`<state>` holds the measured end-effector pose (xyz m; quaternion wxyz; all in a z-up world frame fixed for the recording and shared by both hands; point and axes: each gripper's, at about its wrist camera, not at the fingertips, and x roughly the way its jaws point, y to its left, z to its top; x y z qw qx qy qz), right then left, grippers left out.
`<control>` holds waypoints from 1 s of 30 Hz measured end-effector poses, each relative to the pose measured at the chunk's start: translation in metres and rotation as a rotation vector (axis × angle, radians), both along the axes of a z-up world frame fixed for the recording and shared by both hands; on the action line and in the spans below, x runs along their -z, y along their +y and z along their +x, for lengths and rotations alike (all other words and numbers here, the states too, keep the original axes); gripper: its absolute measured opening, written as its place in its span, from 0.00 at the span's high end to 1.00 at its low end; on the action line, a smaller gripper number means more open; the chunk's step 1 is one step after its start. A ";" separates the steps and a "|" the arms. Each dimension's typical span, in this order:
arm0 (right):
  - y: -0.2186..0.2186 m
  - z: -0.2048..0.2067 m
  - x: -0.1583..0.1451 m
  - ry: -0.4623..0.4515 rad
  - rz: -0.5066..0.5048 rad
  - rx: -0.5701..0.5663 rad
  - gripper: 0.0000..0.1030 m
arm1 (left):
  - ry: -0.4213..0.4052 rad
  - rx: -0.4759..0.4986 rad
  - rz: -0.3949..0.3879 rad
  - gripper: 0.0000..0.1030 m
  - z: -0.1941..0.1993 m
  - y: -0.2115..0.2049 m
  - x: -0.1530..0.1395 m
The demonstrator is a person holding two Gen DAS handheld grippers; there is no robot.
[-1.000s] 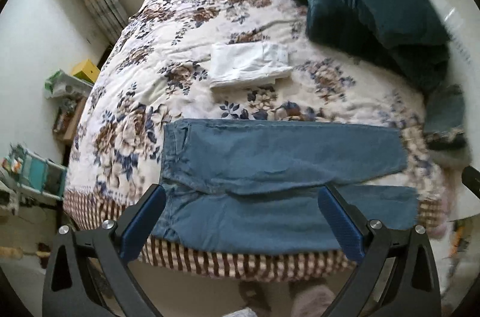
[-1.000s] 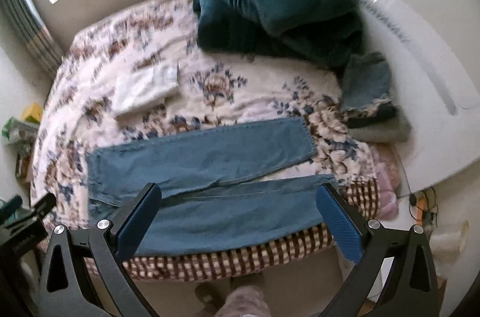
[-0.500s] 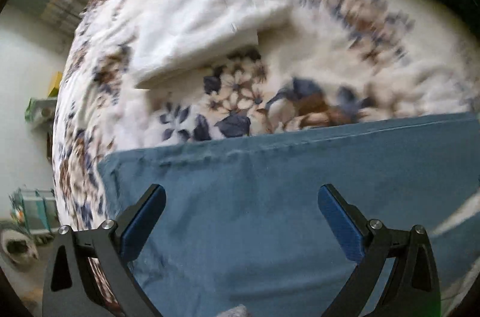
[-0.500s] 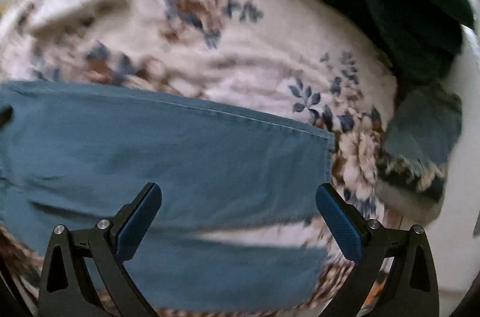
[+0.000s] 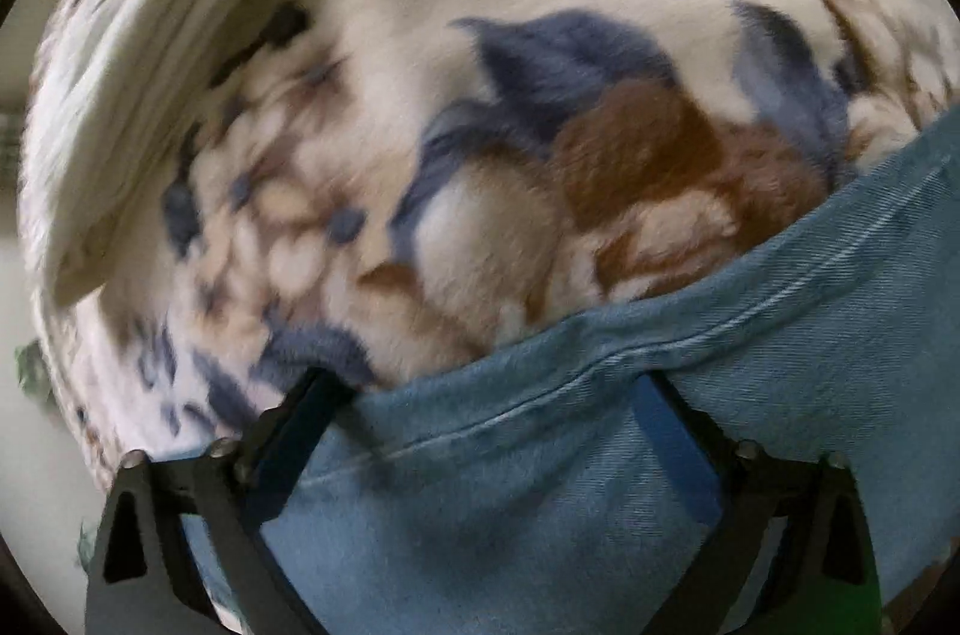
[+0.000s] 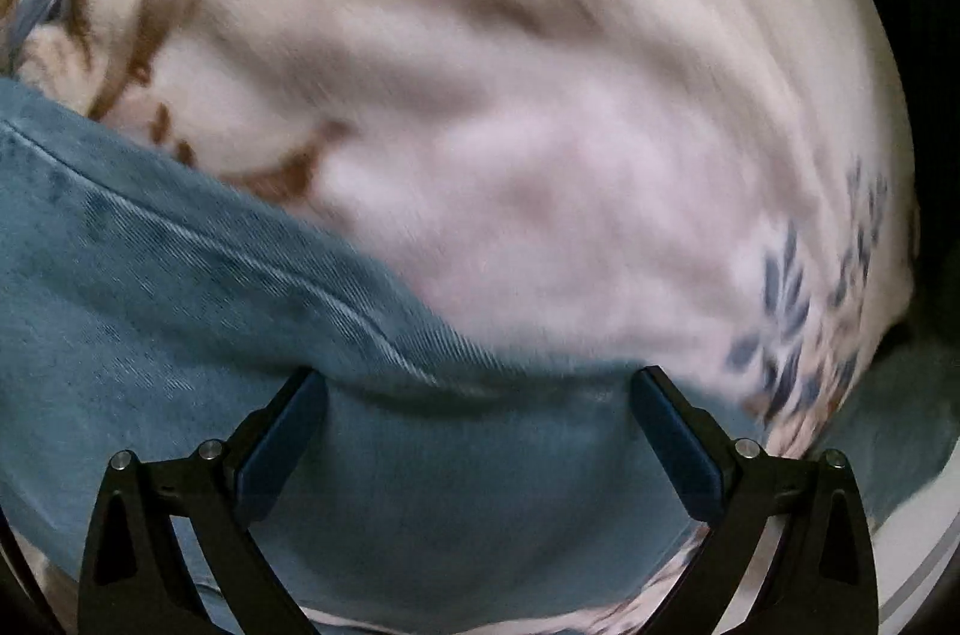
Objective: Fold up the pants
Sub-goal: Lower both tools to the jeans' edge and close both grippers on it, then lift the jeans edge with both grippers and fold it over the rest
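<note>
Denim pants [image 5: 540,503], in a faded blue, lie flat on a bed covered by a floral blanket [image 5: 540,125] in cream, brown and navy. Both wrist views sit very close to the cloth, each at the pants' far seamed edge, where the denim meets the blanket.

The left tool [image 5: 486,395] has its jaws spread wide, one fingertip at the denim's edge and the other resting on the fabric; nothing is pinched between them. The right tool [image 6: 480,389] is likewise spread wide, both blue pads [image 6: 672,431] low over the denim, gripping nothing.

Judging by this, the folding is at an early stage: the tools appear placed to take hold of the edge, but no grasp is made and no fold is visible.

Much is hard to read. Both views are blurred and show only a small patch of cloth, so the pants' overall layout, waistband and leg ends are out of sight. A pale folded cloth [image 5: 150,65] is cut off at the upper left of the left view.
</note>
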<state>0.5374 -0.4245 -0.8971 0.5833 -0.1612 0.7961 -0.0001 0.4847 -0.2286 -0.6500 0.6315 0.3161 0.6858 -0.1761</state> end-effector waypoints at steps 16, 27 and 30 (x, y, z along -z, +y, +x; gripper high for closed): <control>-0.011 -0.018 -0.064 -0.144 0.172 0.092 0.92 | -0.100 -0.021 -0.175 0.95 -0.005 0.015 -0.057; -0.034 -0.076 -0.154 -0.301 0.216 0.268 0.93 | -0.206 -0.225 -0.248 0.95 -0.067 0.062 -0.135; -0.018 -0.098 -0.170 -0.329 0.242 0.319 0.93 | -0.216 -0.318 -0.283 0.95 -0.115 0.067 -0.157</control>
